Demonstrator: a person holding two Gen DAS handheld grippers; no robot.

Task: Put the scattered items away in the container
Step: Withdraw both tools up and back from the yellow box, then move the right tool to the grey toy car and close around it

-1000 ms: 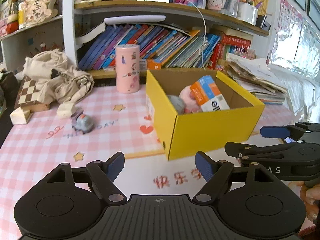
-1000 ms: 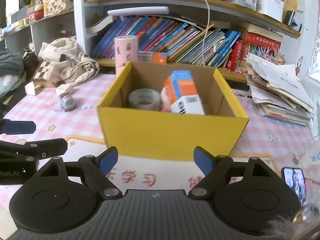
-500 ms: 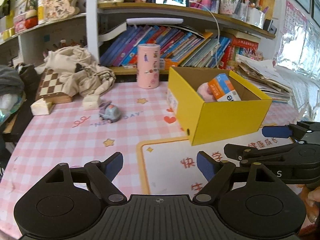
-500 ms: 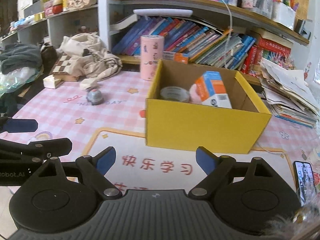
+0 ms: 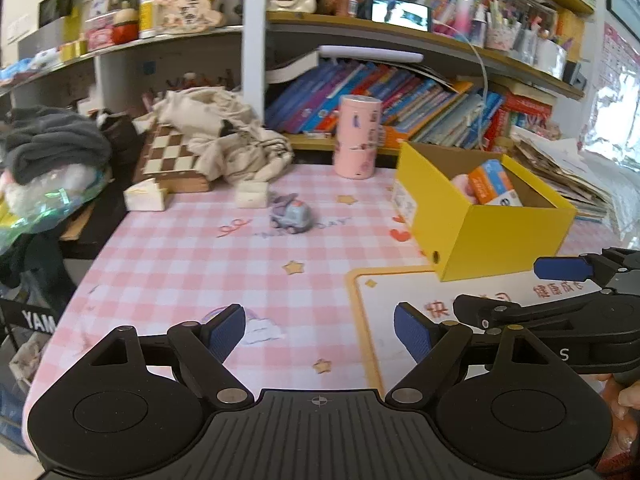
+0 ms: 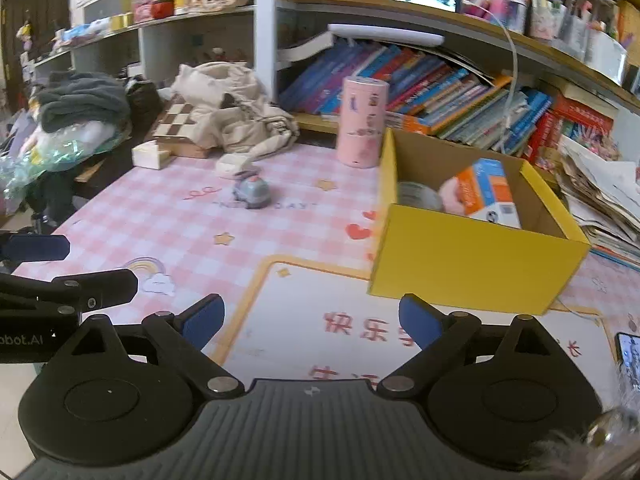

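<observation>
Left of the yellow cardboard box point(image 5: 500, 236): open pink checked tablecloth point(image 5: 192, 256), its left edge dropping to clutter. Small grey toy car point(image 5: 291, 216) alone there, well apart from the box. Left gripper point(image 5: 319, 330) spread wide, nothing between. Right gripper point(image 6: 312, 318) just widened, spread and empty, over a white mat point(image 6: 320, 320). Inside the box: roll of tape point(image 6: 420, 196), pink object, orange-and-blue carton point(image 6: 486, 192). Behind the box: pink cylindrical tin point(image 6: 363, 126). Right of the box: stacked papers point(image 6: 600, 196).
</observation>
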